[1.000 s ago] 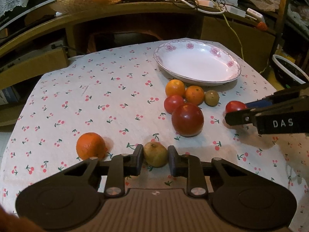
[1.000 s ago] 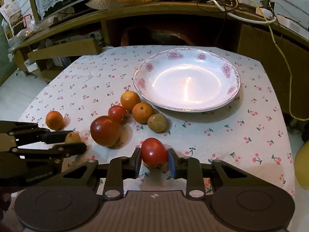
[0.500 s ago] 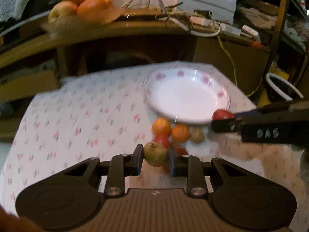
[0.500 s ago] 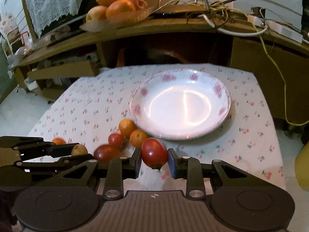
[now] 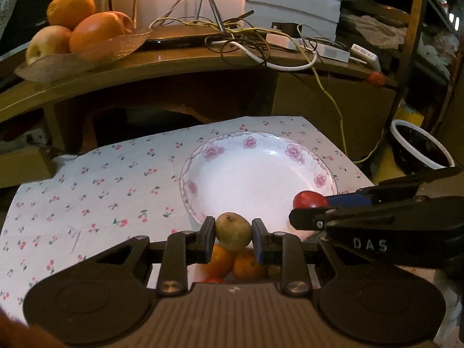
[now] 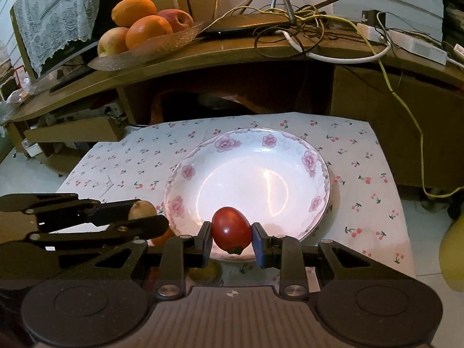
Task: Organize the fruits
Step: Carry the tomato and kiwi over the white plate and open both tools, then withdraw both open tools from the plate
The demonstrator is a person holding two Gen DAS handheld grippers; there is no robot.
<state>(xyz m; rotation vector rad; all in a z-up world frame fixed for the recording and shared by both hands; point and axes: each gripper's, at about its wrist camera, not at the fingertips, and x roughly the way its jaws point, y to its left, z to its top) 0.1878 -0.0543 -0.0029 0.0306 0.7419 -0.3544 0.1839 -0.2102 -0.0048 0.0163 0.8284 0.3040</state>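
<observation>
My left gripper (image 5: pixel 233 239) is clamped on a greenish-brown fruit (image 5: pixel 233 230) and my right gripper (image 6: pixel 232 242) on a red tomato (image 6: pixel 231 228), both held above the near rim of the flowered plate (image 6: pixel 290 145) on the counter (image 6: pixel 371 174).

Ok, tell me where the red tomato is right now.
The red tomato is clamped in the right gripper, held above the near rim of the flowered plate. In the left wrist view it shows at right, beside the greenish fruit.
</observation>
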